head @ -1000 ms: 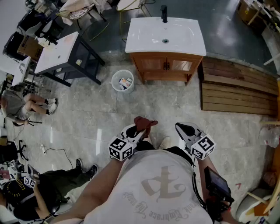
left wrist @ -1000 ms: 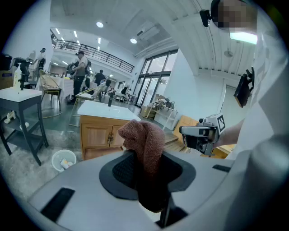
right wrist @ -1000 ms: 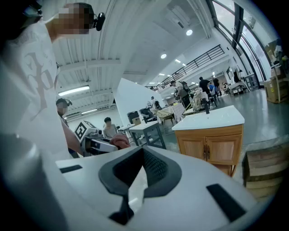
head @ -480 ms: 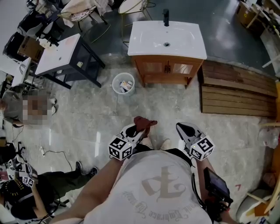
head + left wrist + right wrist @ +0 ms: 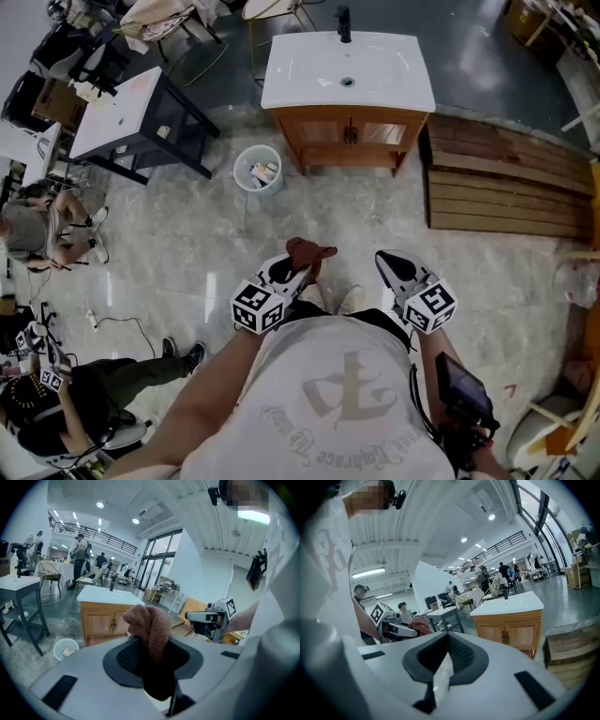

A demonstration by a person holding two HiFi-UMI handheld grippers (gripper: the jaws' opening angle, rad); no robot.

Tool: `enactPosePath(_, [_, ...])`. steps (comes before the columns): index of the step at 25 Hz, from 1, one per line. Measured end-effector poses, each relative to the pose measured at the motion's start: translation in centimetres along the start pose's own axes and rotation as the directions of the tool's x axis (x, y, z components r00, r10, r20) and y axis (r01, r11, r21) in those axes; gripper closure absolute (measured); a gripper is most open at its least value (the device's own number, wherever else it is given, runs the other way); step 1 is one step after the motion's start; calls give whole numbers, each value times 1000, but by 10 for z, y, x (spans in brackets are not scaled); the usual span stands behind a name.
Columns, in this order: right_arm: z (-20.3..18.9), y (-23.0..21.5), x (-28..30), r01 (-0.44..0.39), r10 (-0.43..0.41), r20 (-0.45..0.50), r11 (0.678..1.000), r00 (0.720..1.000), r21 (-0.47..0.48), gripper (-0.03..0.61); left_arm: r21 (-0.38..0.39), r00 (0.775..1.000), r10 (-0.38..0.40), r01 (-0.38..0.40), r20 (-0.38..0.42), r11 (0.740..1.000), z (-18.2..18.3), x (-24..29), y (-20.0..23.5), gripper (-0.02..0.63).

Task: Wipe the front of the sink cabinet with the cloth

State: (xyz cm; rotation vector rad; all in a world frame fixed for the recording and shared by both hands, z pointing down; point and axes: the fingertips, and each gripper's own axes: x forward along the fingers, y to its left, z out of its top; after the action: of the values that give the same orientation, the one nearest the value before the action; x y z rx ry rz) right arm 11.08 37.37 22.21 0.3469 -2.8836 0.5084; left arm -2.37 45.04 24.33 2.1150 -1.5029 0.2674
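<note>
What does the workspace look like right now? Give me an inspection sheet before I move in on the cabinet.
Surface: sink cabinet front, wooden doors shut, not yet reached; stone floor lies between it and the person.
Job's things: cloth, reddish-brown, bunched and sticking out of the left gripper.
Clutter: white bin with rubbish, left of the cabinet; wooden pallet on its right.
Grippers: left gripper shut on the cloth; right gripper shut, nothing in it.
Cables: one thin cable on the floor at far left.
Surroundings: dark table with a white top; seated people at the left edge.
</note>
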Motion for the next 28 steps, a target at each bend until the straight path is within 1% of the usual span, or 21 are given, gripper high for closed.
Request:
enactPosePath(4, [-2,-7,-5,-13,13,-14,1000,1000,-7,565,9,1000,11,-12,7,1000,5,8,-7,507])
enactPosePath(8, [-2,-18,-6,-23,23,-24,1000,999,0,565,28,1000,23,-23,-11,999,10,17,-8,508])
enactPosePath(11, [-1,-26,-1,-28,28,-27,1000,999,3,565,34,999,38,-38,-9,999,15,19,-3,506])
enactPosePath(15, [2,-38,12,-33,33,-26,999,999,7,565,23,999,54,-53,-11,998,20,26,10,507])
enactPosePath(19, [4,-53,29,-29,30,-41,1000,999,9,565,22,999,38,-38,-20,999,26,45,23,506])
enactPosePath(23, [10,-73,46,-8,8,-62,1000,998,7,565,20,1000,5,-5,-30,1000,36,70,41,506])
enactPosePath(28, [29,-102,71,26,-26,-75,1000,997,-2,565,26,999,-23,24,-44,999,62,101,75,506])
